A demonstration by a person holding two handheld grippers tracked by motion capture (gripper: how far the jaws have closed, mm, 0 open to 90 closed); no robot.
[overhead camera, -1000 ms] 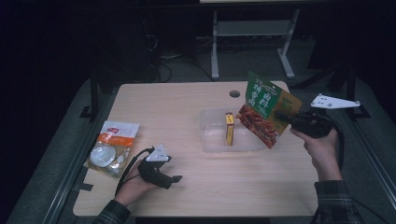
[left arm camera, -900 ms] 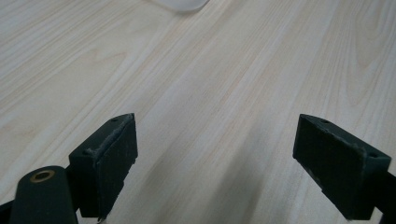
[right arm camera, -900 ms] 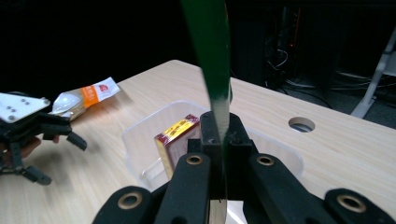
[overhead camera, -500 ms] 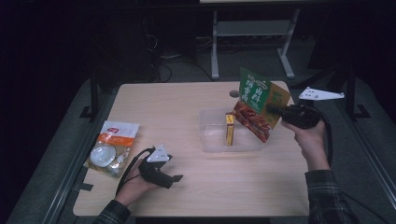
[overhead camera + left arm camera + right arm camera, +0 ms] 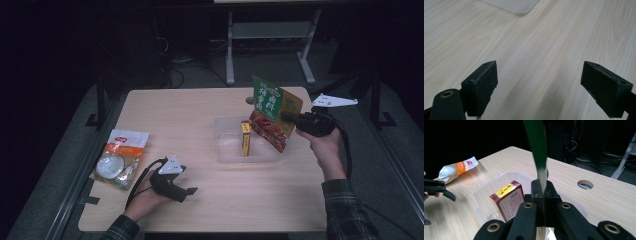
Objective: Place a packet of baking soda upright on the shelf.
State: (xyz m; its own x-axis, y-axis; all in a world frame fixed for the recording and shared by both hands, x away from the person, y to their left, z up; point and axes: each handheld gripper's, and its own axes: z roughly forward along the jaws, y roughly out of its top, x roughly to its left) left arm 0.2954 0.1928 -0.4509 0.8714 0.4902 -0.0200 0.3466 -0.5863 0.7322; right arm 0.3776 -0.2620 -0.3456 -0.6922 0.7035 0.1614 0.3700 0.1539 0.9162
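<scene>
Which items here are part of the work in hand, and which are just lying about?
In use:
- green snack pouch, clamped in the right gripper above the bin
- clear plastic bin
- red and yellow box, upright in the bin

Lying about:
- orange and white food packet at the table's left edge
- left gripper, open, resting on the table, nothing between its jaws

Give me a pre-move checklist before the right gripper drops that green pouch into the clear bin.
1. Grip: right gripper shut on green pouch - ok.
2. Pouch over clear bin: lower edge at its right rim - ok.
3. Space inside: red-and-yellow box stands upright, room on the pouch's side - ok.
4. Left gripper open, resting on table, apart from bin - ok.
5. Pouch clears far wall - cannot tell.
</scene>
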